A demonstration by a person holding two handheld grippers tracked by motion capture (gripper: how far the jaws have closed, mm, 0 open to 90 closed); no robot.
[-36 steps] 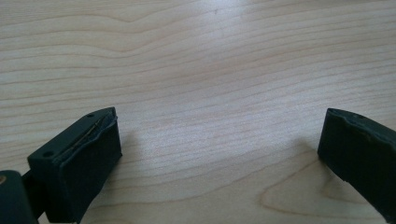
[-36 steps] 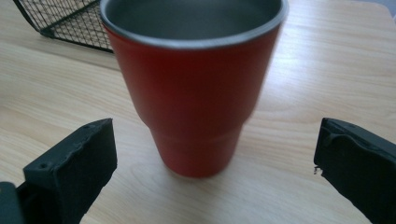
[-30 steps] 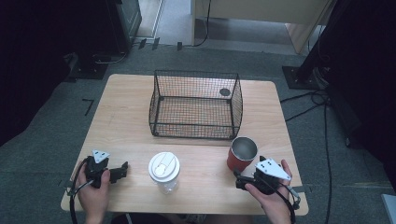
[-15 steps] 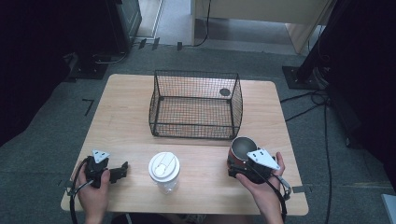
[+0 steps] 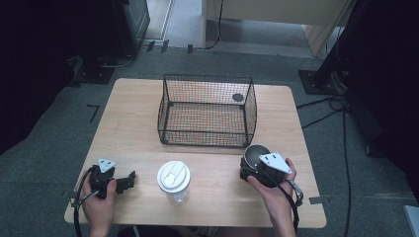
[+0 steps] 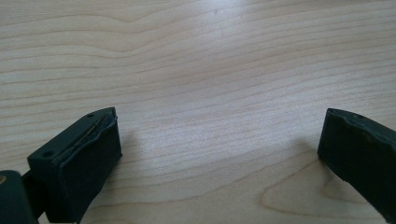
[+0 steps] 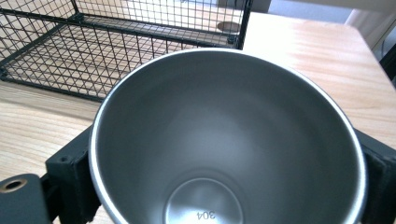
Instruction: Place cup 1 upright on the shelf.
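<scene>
Between the jaws of my right claw (image 5: 251,169), which have just been closing, I am gripping the upright steel cup (image 7: 229,140), the wire basket (image 5: 205,111) lying just beyond it.

The desk (image 5: 133,123) is being lit evenly from above, while the surrounding floor (image 5: 44,148) is being left dim. Soft shadows are being cast beneath the left claw (image 6: 219,154). A pale sheen is being reflected inside the steel cup (image 7: 224,149). Slight softness is being shown in the high view.
</scene>
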